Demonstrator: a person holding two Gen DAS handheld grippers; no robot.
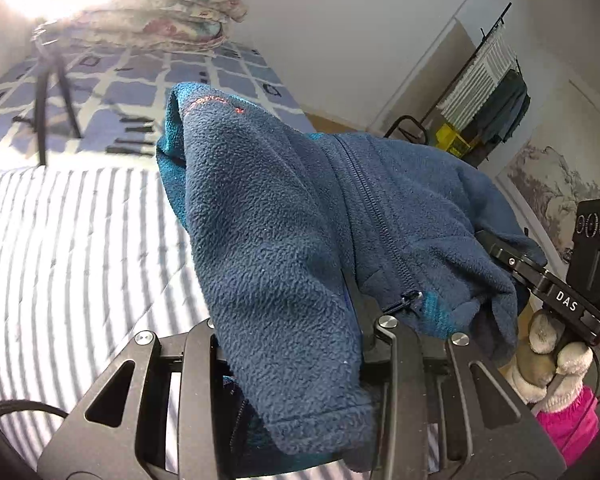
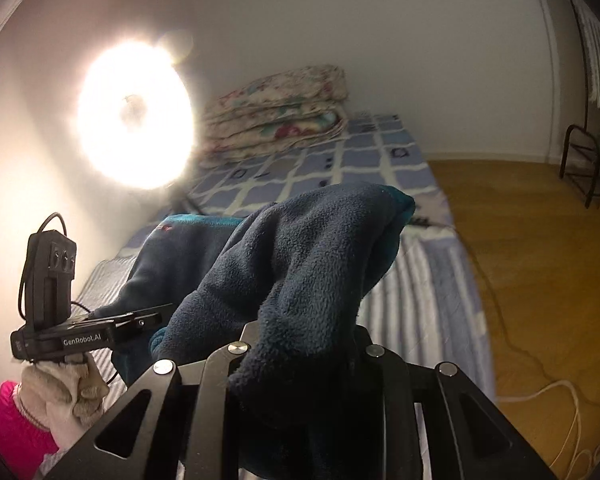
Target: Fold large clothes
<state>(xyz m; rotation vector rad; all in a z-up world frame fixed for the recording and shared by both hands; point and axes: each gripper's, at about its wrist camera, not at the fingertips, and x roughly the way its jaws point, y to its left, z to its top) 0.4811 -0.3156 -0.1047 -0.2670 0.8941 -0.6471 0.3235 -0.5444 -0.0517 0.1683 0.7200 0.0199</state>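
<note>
Dark-blue zippered fleece jacket (image 1: 284, 216) clamped in both left gripper (image 1: 296, 344) and right gripper (image 2: 300, 344), draped toward 12 o'clock, long axis spanning between grippers above striped bed sheet (image 1: 80, 240).

"DAS" on the right claw (image 1: 566, 300) body, "GenRobot.AI" on the left claw (image 2: 82, 340) body

Blue fleece jacket (image 1: 284, 216) drapes over both grippers, hiding the fingers of the left gripper (image 1: 296, 344) and the right gripper (image 2: 300, 360), while lamp glare (image 2: 134, 114) washes out the wall behind it.
</note>
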